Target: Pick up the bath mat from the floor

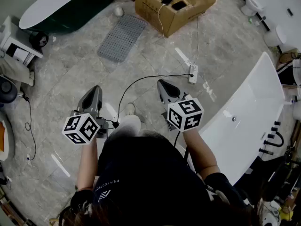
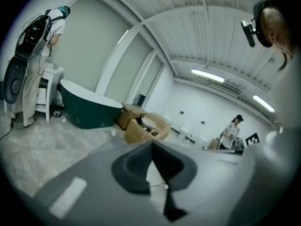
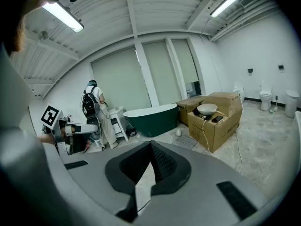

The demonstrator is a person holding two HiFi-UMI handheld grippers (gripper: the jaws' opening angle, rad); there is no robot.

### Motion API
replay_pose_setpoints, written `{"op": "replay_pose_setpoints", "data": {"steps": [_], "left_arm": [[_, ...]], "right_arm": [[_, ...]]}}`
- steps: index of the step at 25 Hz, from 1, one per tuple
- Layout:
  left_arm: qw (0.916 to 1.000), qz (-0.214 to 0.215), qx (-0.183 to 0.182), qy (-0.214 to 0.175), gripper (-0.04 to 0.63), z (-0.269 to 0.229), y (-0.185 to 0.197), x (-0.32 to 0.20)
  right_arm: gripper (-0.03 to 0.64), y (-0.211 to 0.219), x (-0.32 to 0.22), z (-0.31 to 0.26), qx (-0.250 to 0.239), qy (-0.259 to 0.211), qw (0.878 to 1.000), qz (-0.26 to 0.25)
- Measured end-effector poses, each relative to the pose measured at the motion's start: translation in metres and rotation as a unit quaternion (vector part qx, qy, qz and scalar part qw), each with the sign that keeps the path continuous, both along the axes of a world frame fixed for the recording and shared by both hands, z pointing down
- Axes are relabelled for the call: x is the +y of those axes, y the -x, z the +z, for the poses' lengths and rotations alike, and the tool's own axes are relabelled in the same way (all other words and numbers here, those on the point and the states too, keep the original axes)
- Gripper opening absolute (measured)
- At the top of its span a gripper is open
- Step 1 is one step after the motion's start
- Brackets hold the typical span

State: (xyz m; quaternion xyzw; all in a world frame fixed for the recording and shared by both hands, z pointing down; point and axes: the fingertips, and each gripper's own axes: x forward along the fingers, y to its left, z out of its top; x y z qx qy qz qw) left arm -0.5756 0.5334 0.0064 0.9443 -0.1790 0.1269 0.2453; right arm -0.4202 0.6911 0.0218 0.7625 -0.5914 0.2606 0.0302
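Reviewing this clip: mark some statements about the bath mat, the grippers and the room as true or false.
1. The bath mat lies flat on the floor, ahead of both grippers. True.
2. The right gripper holds the mat. False: its jaws are shut on nothing, well short of the mat.
3. A white bowl sits on the cardboard box. True.
4. The mat lies inside the green bathtub. False: it is on the floor beside the tub.
5. The left gripper has its jaws wide apart. False: they are shut and empty.

One bath mat (image 1: 122, 37), two bathtubs (image 1: 77, 19) (image 1: 251, 108), two grippers (image 1: 96, 89) (image 1: 161, 83), one power strip (image 1: 193, 73).
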Motion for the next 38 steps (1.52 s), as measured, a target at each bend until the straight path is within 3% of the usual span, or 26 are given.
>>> {"op": "replay_pose_setpoints", "data": {"steps": [6,11,24,31,38], "left_arm": [[0.9998,0.013,0.0,-0.016,0.006,0.006,-0.021,-0.012],[0.9998,0.004,0.017,0.004,0.005,0.009,-0.03,-0.041],[0.9997,-0.003,-0.023,-0.006,0.005,0.036,-0.041,-0.13],[0.9993,-0.006,0.007,0.037,0.005,0.039,-0.053,-0.16],[0.9994,-0.03,-0.016,0.003,0.006,0.043,-0.07,-0.179]], "right_arm": [[-0.005,-0.016,-0.011,0.003,-0.019,-0.005,1.0,0.011],[-0.005,-0.025,-0.04,0.006,-0.017,0.005,1.0,0.006],[-0.005,-0.041,-0.123,0.019,-0.015,0.045,0.999,-0.006],[-0.005,-0.06,-0.144,0.016,-0.016,0.057,0.998,0.007],[-0.005,-0.092,-0.17,0.024,-0.015,0.063,0.998,-0.013]]}}
